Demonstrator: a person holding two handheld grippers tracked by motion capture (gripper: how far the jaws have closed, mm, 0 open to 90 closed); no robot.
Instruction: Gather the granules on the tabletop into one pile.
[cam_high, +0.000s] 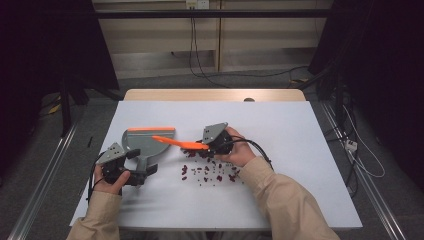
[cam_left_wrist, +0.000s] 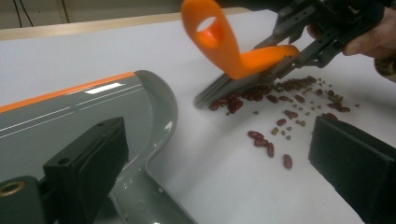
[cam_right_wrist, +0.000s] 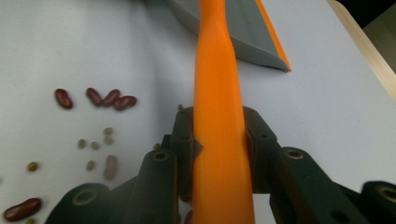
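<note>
Right gripper (cam_high: 204, 146) jaws clamped on the orange brush handle (cam_right_wrist: 219, 140), bristles among scattered beans (cam_high: 212, 172) mid-table. Left gripper (cam_high: 142, 172) grips the grey dustpan (cam_high: 145, 142) handle near the table's left edge.

left gripper (cam_high: 131, 169) low at table's near left, jaws apart. right gripper (cam_high: 212, 145) centre, jaws clamped, hand (cam_high: 239, 150) wrapped behind it.

Even overhead light brightens the white table (cam_high: 300, 130), surroundings dark; glare streaks the dustpan (cam_left_wrist: 93, 107) (the near jaws blur softly)
</note>
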